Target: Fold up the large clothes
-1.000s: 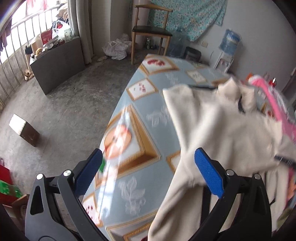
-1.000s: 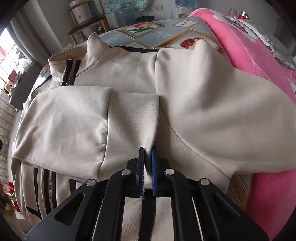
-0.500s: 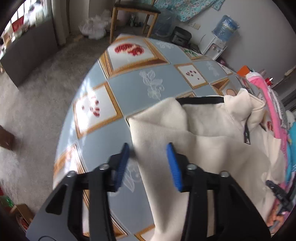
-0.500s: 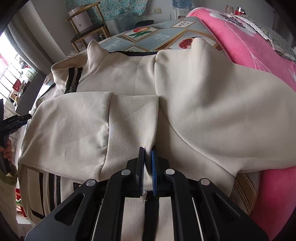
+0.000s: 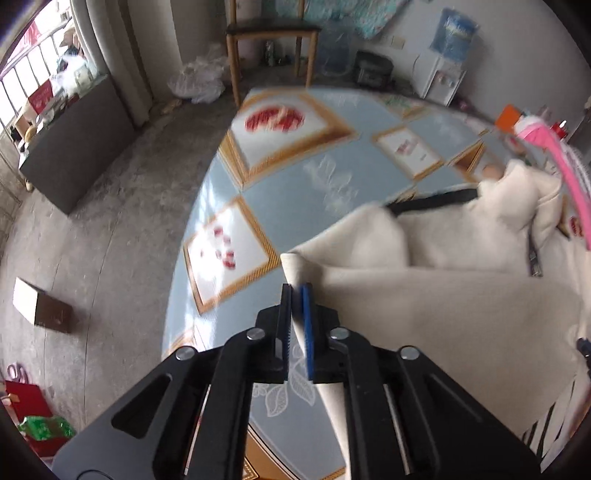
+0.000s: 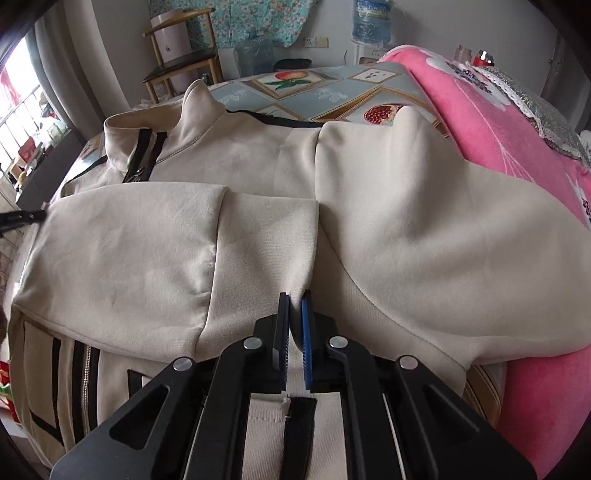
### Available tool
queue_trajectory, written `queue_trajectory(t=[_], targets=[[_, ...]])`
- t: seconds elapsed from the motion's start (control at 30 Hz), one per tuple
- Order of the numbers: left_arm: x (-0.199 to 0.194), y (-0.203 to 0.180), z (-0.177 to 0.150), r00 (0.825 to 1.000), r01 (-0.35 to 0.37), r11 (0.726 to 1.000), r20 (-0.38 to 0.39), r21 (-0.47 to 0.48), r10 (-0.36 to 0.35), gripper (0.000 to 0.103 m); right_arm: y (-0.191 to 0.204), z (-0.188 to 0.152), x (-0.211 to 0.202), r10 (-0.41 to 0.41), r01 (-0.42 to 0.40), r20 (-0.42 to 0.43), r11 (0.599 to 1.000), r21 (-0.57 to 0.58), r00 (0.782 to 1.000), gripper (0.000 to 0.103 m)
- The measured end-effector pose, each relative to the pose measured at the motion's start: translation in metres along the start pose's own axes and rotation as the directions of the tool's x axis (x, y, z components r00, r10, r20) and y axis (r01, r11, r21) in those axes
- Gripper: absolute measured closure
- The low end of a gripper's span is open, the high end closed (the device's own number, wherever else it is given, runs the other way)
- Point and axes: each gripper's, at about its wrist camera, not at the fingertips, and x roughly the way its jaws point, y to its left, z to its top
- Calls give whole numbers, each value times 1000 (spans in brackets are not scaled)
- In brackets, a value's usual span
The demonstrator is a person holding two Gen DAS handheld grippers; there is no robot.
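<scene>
A cream zip jacket (image 6: 258, 236) with black trim lies on the table, both sleeves folded across its front. My right gripper (image 6: 294, 299) is shut on the fabric where the two folded sleeves meet, near the hem. In the left wrist view the same jacket (image 5: 443, 295) lies at the right. My left gripper (image 5: 296, 290) is shut on the jacket's left edge at a folded corner (image 5: 295, 266). The tip of the left gripper (image 6: 22, 218) shows at the left edge of the right wrist view.
The table has a blue cloth with fruit pictures (image 5: 295, 177). A pink blanket (image 6: 498, 129) lies along the jacket's right side. A wooden chair (image 5: 271, 33), a water dispenser (image 5: 448, 55) and a small box on the floor (image 5: 40, 306) stand beyond the table.
My left gripper moved in over the jacket's left edge and closed on it; it was wide open a second ago. My right gripper kept its hold and barely moved.
</scene>
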Motion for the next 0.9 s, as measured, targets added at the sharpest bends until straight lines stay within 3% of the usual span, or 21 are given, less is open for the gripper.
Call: queue_trajectory(t=[0.1, 0.17, 0.23, 0.33, 0.4, 0.47, 0.57, 0.63, 0.67, 0.73, 0.8, 0.9], targets=[[-21, 3, -5, 998, -34, 999, 43, -8, 34, 73, -8, 1, -17, 55, -55, 8, 998, 25, 998, 93], [-46, 1, -14, 995, -50, 999, 87, 14, 49, 49, -9, 2, -31, 50, -51, 21, 999, 18, 999, 92], [-71, -9, -26, 992, -36, 998, 123, 52, 29, 36, -4, 3, -39, 76, -76, 34, 997, -2, 996, 79], [-95, -38, -48, 993, -17, 992, 122, 121, 2, 22, 13, 2, -34, 101, -100, 25, 994, -36, 995, 74], [-102, -63, -65, 995, -14, 985, 98, 170, -3, 19, 24, -1, -18, 119, -120, -19, 992, -48, 993, 73], [-104, -85, -82, 996, -9, 980, 86, 197, -8, 19, 30, -6, -2, 76, -79, -63, 996, -49, 995, 72], [-98, -119, -101, 996, 1, 977, 83, 214, -19, 18, 26, -8, -16, 93, -94, -51, 995, -17, 994, 69], [-90, -137, -108, 997, 15, 975, 74, 222, -32, 18, 16, -13, -41, 128, -128, 0, 992, 12, 992, 45], [-84, -145, -111, 997, 19, 972, 71, 232, -36, 18, 9, -16, -52, 128, -129, 24, 991, 23, 991, 39], [-65, -161, -114, 998, -18, 965, 57, 260, 3, 18, -15, -27, -76, 115, -119, 69, 991, 67, 991, 26], [-51, -168, -119, 999, -40, 957, 31, 288, 32, 18, -52, -39, -93, 99, -111, 83, 982, 150, 992, 23], [-48, -162, -124, 997, -49, 961, 66, 272, 32, 9, -123, -61, -113, 60, -89, 104, 948, 304, 993, 22]])
